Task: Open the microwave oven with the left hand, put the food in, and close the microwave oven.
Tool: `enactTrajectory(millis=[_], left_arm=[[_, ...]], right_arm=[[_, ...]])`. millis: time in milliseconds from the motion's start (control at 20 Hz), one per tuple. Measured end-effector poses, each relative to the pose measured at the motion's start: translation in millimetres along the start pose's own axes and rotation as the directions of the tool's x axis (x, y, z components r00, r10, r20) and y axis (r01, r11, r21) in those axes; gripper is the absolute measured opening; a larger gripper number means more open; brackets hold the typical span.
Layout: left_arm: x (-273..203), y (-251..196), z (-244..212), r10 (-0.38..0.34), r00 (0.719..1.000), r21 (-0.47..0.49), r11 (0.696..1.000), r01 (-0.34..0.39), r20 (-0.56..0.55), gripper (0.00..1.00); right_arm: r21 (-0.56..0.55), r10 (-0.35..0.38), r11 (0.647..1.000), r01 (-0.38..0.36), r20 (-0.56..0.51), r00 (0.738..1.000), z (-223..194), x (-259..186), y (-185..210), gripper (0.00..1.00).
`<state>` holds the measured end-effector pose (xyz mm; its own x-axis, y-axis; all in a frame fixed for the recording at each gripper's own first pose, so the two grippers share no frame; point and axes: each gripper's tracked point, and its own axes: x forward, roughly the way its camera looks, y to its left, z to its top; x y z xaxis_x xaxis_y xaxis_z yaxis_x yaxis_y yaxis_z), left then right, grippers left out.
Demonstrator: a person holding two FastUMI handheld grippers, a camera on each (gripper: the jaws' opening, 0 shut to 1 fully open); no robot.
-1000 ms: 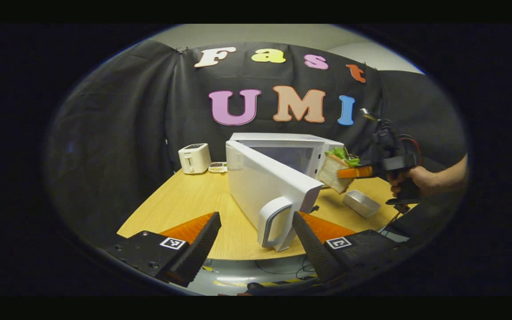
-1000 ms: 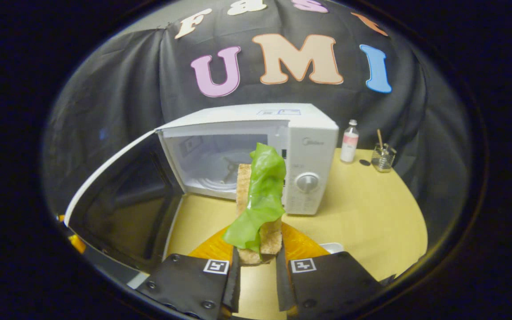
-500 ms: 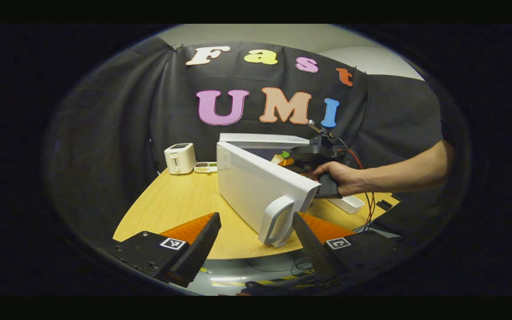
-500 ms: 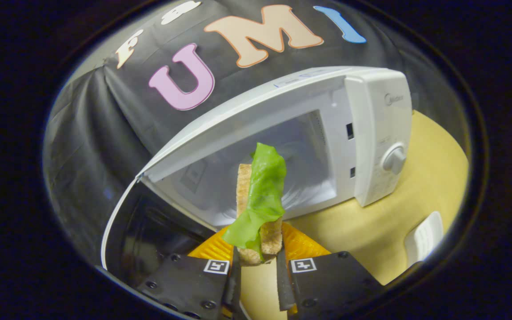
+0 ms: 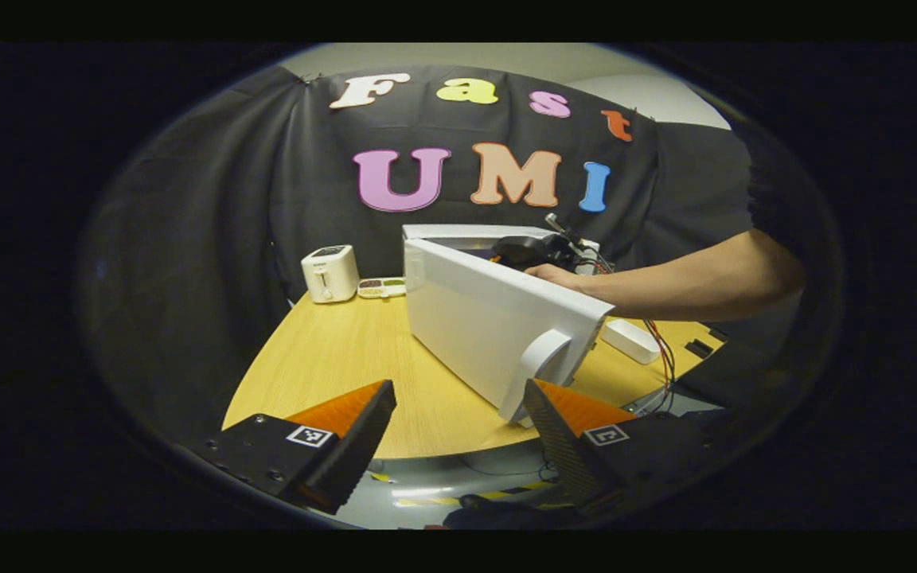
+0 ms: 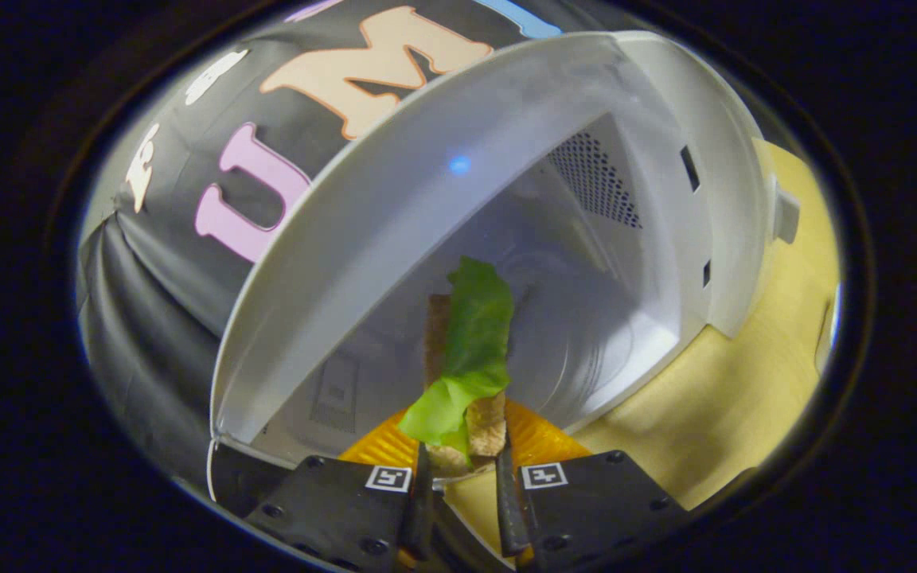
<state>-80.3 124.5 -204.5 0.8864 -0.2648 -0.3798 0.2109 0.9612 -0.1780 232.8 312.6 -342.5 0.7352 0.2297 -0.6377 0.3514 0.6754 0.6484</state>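
The left gripper hung low at the near edge, its two fingers spread wide apart with nothing between them. Farther off to the right, a bare forearm stretched leftward, its hand wrapped round the right gripper's handle. In the right gripper view, the right gripper had its fingers drawn close together, pressing from both sides.
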Motion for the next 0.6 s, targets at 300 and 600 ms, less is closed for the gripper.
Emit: enactTrajectory(millis=[300,600], left_arm=[[4.5,23.6,-2.1,0.057,0.998,-0.054,0.997,-0.057,-0.003,0.99],[6.6,30.6,-2.2,0.063,0.998,-0.051,0.997,-0.064,-0.011,0.99]], right_arm=[[0.018,-0.038,0.999,0.036,0.096,0.995,14.2,19.8,0.7,0.35],[-0.030,-0.092,0.995,0.095,0.081,0.992,1.8,27.3,-12.1,0.41]])
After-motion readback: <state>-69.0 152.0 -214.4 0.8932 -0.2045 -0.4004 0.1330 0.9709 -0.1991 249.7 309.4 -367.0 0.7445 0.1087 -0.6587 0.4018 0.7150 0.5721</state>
